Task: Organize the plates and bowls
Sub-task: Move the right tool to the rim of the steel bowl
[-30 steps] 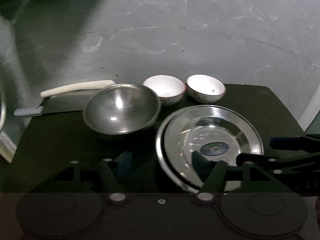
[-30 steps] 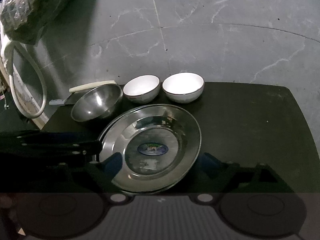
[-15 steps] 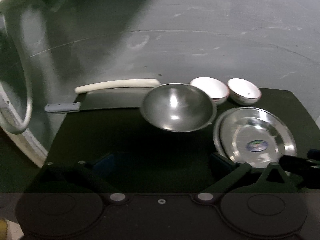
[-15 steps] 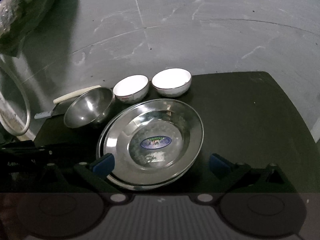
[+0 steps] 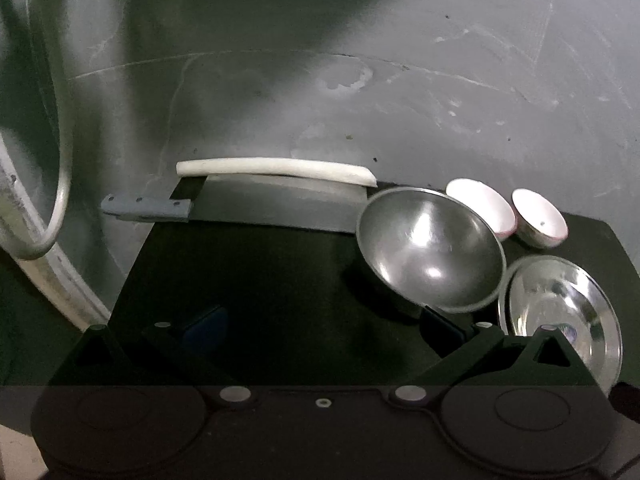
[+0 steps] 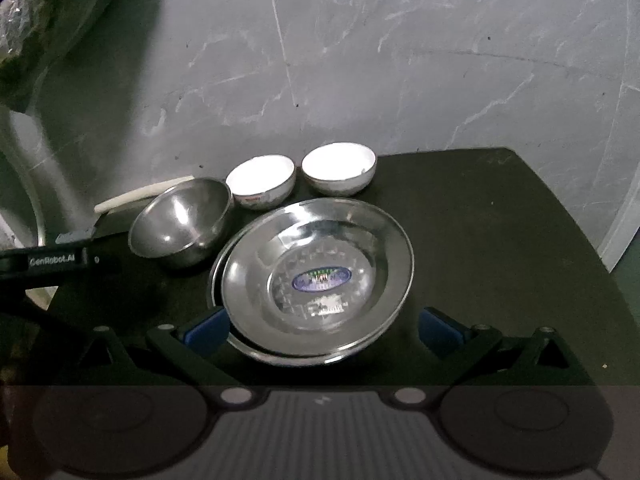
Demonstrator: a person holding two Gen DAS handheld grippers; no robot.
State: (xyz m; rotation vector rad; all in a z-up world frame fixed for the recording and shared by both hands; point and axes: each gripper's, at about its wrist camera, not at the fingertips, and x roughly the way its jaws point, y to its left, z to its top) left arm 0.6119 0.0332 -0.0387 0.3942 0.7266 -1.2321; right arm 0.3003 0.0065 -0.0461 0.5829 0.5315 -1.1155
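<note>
I am holding my right gripper point(image 6: 322, 330), fingers spread and empty, straddling the near rim of the round shiny steel plate stack point(image 6: 316, 276); my left gripper point(image 5: 320, 330), also spread, is sitting left of that stack

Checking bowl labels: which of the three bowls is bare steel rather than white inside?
The steel bowl, leftmost of the three and the largest, beside the stacked plates. The two small bowls behind the plates have white interiors.

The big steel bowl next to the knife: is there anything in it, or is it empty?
Empty. The steel bowl sits upright, and its shiny inside shows only reflections down to the bottom.
</note>
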